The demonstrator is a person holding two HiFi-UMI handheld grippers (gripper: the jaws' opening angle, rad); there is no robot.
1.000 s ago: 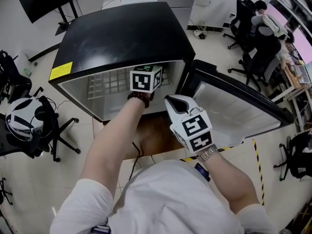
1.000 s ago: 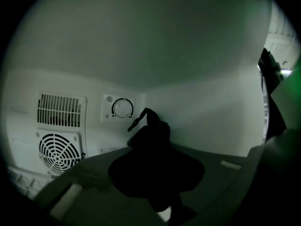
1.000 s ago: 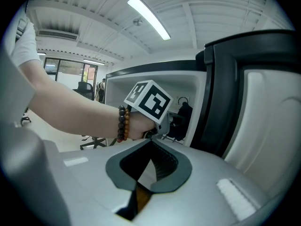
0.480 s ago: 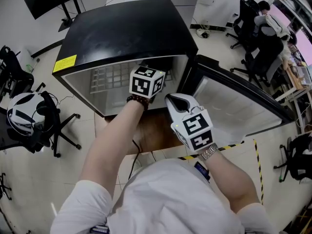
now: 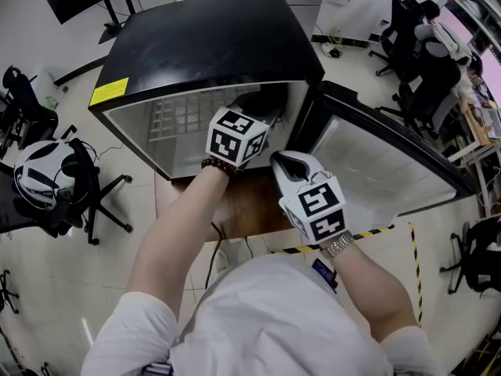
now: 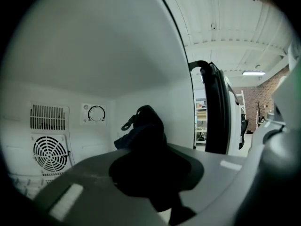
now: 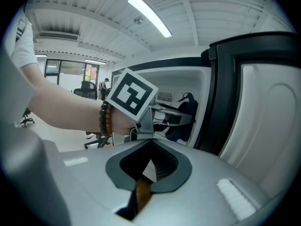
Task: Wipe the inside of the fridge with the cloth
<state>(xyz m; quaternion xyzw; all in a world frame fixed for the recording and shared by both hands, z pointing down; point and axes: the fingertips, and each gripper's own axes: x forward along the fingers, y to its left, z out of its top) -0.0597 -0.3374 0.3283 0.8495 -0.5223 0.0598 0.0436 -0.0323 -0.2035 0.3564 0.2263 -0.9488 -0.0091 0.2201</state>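
Note:
The black mini fridge (image 5: 203, 41) stands open, its door (image 5: 376, 163) swung out to the right. My left gripper (image 6: 148, 166) reaches into the white interior and is shut on a dark cloth (image 6: 143, 135), which bunches up between and beyond the jaws near the right inner wall. From the head view the cloth (image 5: 262, 104) shows just past the left marker cube (image 5: 235, 135). My right gripper (image 7: 146, 173) hangs outside, in front of the opening, shut with nothing in it. It looks at the left cube (image 7: 131, 95) and the cloth (image 7: 186, 114).
On the back wall sit a fan grille (image 6: 49, 152) and a thermostat dial (image 6: 96, 113). A wire shelf (image 5: 184, 120) spans the interior. Office chairs (image 5: 47, 178) stand to the left, and yellow-black floor tape (image 5: 391, 229) runs on the right.
The left gripper has drawn a little toward me at the fridge opening and turned, so the cloth now shows beyond its cube. The right gripper has stayed put.

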